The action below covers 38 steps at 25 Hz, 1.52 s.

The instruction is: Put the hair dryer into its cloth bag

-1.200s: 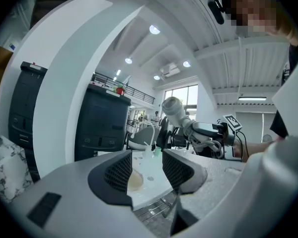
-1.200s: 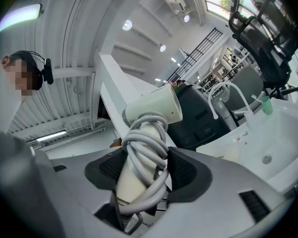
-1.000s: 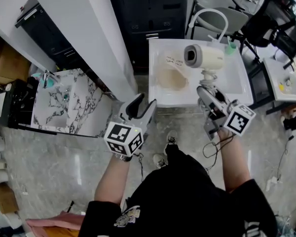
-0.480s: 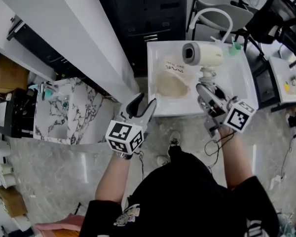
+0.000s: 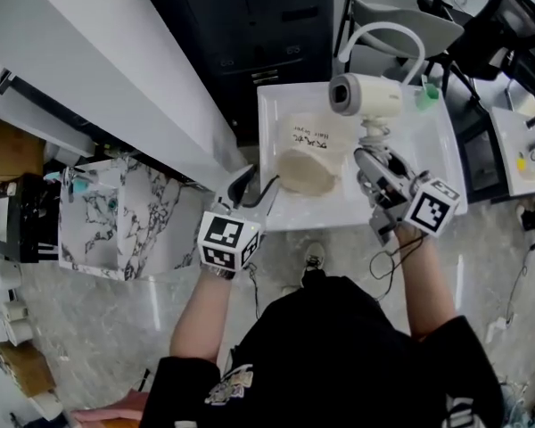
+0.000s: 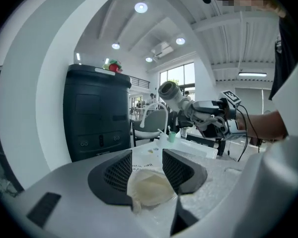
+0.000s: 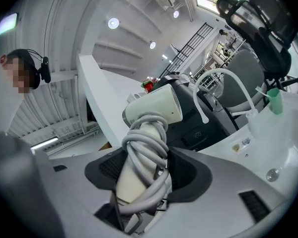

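Clamps hair dryer [image 5: 366,96] in right hand-held gripper [image 5: 373,157], holds left hand-held gripper [image 5: 257,184] wide by limp cloth bag [image 5: 308,166], print [image 5: 312,135] unreadable.

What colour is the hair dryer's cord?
Grey; the cord shows best in the right gripper view.

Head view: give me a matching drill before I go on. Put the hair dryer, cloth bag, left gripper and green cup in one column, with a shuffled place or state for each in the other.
Things:
1. hair dryer
2. cloth bag
3. left gripper
4. green cup

Places or states:
A. lying crumpled near the middle of the white table
B. jaws apart, gripping nothing
C. held by its cord-wrapped handle in the right gripper
D. standing at the table's far right corner

Pairs: 1-C, 2-A, 3-B, 4-D
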Tool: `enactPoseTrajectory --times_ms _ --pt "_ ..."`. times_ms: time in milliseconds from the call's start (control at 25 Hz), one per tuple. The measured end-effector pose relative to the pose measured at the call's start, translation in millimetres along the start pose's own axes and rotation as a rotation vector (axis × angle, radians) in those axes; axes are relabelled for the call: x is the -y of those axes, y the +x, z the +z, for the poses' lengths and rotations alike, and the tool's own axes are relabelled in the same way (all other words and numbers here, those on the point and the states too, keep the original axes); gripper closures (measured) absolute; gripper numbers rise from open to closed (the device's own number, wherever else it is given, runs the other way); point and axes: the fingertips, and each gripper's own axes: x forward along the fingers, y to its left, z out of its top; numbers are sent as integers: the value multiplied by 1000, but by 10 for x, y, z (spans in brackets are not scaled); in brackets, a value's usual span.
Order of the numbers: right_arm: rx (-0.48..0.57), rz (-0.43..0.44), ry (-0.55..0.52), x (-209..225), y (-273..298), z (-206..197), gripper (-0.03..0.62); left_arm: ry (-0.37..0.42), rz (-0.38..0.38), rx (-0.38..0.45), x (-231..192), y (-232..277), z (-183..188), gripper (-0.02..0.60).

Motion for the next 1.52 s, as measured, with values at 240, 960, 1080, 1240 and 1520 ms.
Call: enactPoseTrajectory --times_ms 240,960,1080,1240,1520 --pt "-20 -3 20 329 152 92 342 68 -4 -68 -138 411 -122 399" --pt "-103 -14 118 754 482 -253 342 363 -100 -346 -310 1210 -879 399" --pt "-105 -40 128 740 520 -336 342 375 -152 -363 -332 1290 -978 399" --pt "-83 -88 145 720 550 -428 342 395 -237 -382 -356 1399 -1094 399" --pt "-59 -219 217 762 491 -684 342 422 -378 -407 -374 1550 -1234 400"
